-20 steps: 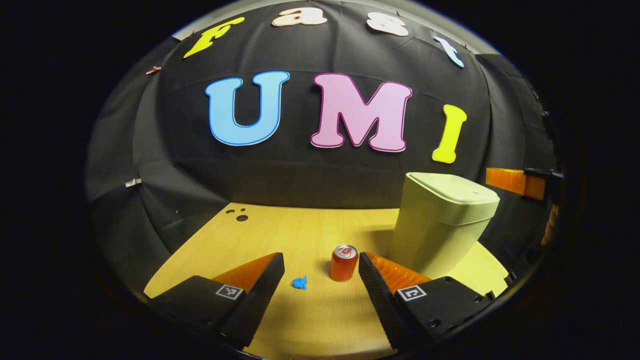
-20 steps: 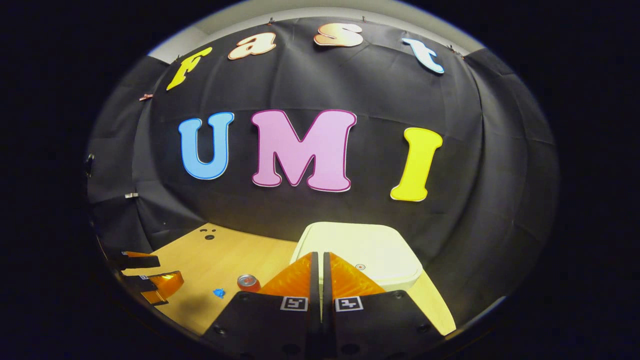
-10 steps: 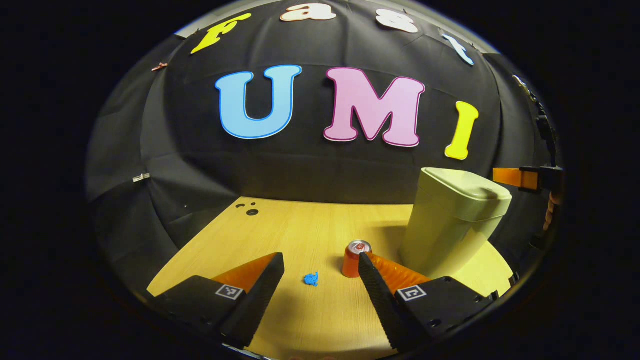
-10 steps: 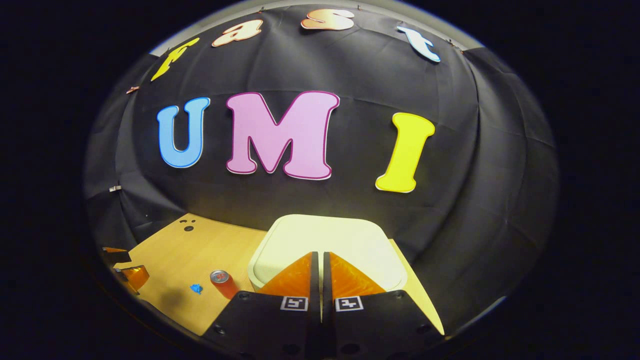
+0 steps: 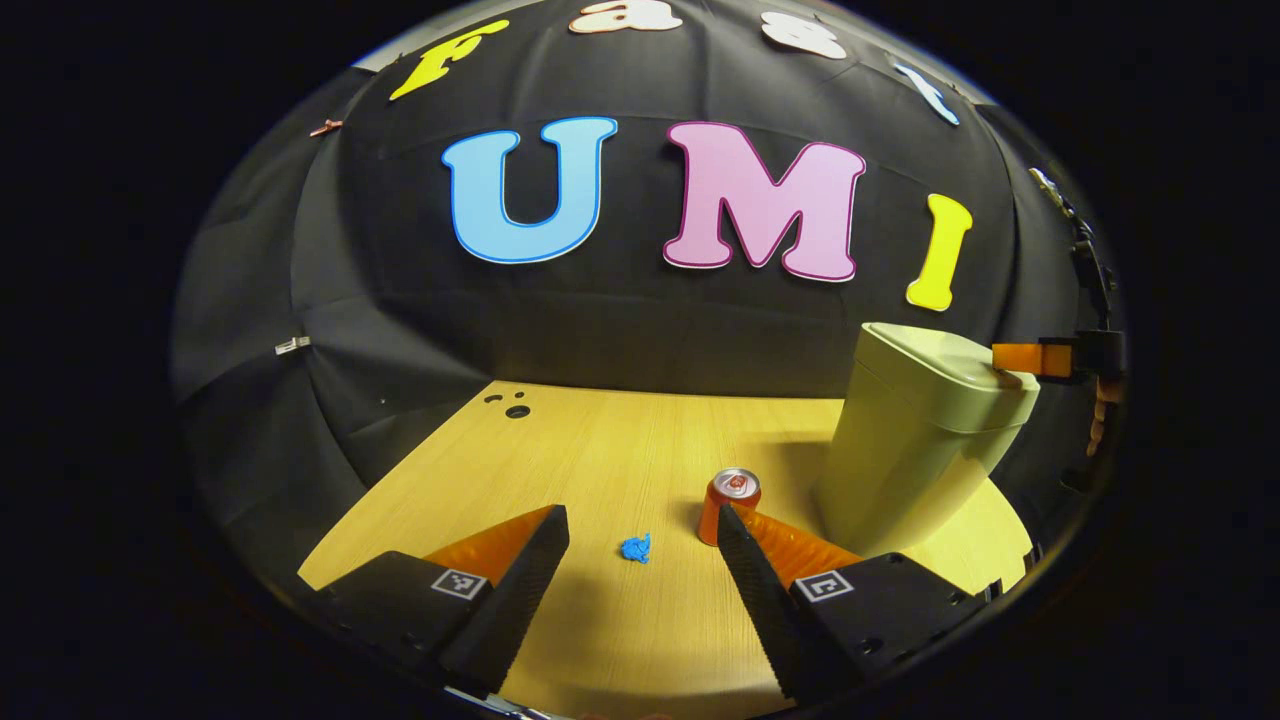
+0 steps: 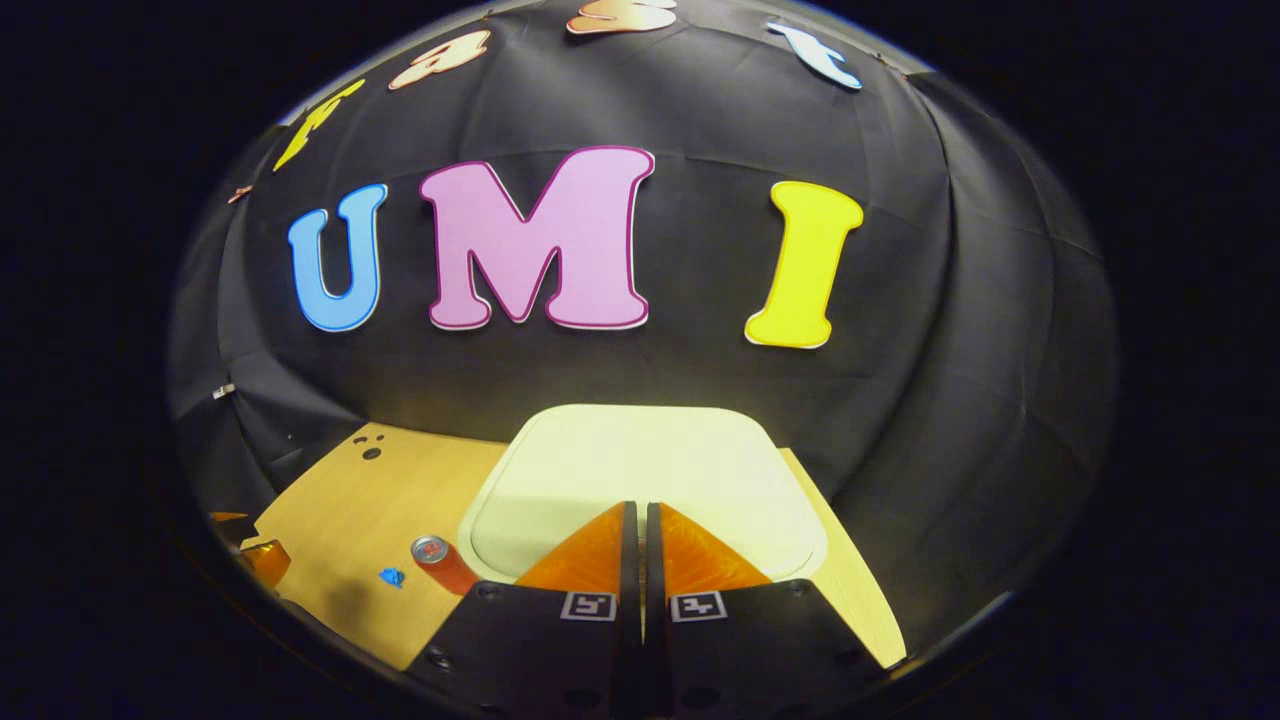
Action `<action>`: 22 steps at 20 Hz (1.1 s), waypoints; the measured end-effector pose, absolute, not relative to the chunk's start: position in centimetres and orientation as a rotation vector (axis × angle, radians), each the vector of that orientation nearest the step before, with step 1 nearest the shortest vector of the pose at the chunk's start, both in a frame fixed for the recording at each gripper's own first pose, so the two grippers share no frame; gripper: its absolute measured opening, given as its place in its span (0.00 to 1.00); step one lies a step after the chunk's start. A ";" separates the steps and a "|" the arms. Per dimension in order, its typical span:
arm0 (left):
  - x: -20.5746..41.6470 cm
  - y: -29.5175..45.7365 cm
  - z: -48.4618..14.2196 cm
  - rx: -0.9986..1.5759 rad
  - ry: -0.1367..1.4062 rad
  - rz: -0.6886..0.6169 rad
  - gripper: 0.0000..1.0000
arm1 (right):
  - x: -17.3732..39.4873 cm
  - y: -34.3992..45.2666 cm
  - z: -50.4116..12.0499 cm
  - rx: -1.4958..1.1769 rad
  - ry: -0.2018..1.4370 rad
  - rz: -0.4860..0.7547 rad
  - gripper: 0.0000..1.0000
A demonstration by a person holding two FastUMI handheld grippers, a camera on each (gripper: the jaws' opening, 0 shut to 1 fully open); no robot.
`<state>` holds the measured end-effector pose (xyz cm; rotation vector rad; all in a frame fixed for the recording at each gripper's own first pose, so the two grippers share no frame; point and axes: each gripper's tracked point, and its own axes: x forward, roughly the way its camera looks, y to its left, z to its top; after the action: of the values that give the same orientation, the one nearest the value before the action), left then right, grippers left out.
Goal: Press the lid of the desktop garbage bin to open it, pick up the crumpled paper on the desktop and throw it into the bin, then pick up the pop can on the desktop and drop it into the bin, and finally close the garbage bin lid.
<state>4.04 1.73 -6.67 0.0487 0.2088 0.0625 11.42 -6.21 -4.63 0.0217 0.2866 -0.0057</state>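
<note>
In the right gripper view, the right gripper (image 6: 640, 512) had its two fingers drawn together with only a thin slit between them and nothing caught there. The tips lay over the near part of the pale lid (image 6: 640, 470) of the garbage bin (image 6: 500, 490); whether they pressed on it could not be told from that view. The lid lay flat and closed. In the left gripper view the same gripper (image 5: 1010, 357) reached in from the right edge, its tip at the top of the bin (image 5: 920, 440), with part of a hand (image 5: 1100, 415) just behind it.

The left gripper (image 5: 640, 520) held its jaws wide apart and empty above the wooden desktop (image 5: 600, 450). Between the fingers, on the desk a little ahead, lay the small blue crumpled paper (image 5: 635, 548). The pop can (image 5: 728, 500) stood upright just beside it, partly hidden behind the tip of that gripper's right-hand finger (image 5: 745, 545), and the bin rose near the can, farther right.

In the right gripper view the can (image 6: 440, 562) and the paper (image 6: 391, 577) sat left of the bin, apart from it, and the left gripper (image 6: 262, 555) showed at the far left edge. Small dark holes (image 5: 510, 405) marked the desk's far corner by the black cloth wall (image 5: 620, 320).
</note>
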 end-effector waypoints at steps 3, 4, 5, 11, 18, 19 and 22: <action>4.1 2.1 -6.8 0.059 0.209 0.078 0.96 | 11.5 -6.3 -4.5 0.000 0.274 0.008 0.05; 4.1 2.1 -7.0 0.057 0.216 0.077 0.96 | 11.4 -6.3 -4.6 0.006 0.276 0.014 0.05; 4.0 2.2 -7.3 0.056 0.223 0.076 0.96 | 11.4 -6.3 -4.5 0.017 0.274 0.013 0.05; 3.8 2.4 -7.4 0.059 0.228 0.074 0.96 | 11.3 -6.2 -4.9 -0.014 0.260 0.030 0.05; 2.5 3.7 -6.9 0.060 0.206 0.082 0.96 | 11.1 -6.2 -3.7 0.090 0.255 0.021 0.05; 2.2 4.0 -6.9 0.057 0.205 0.085 0.96 | 11.0 -6.0 -3.6 0.103 0.262 0.032 0.05; 1.0 5.4 -7.3 0.044 0.209 0.102 0.96 | 10.6 -6.3 -1.5 0.092 0.214 0.008 0.05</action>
<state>1.00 5.39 -7.31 0.0442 0.2086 0.1024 10.62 -6.34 -1.46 0.0917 0.2139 0.0082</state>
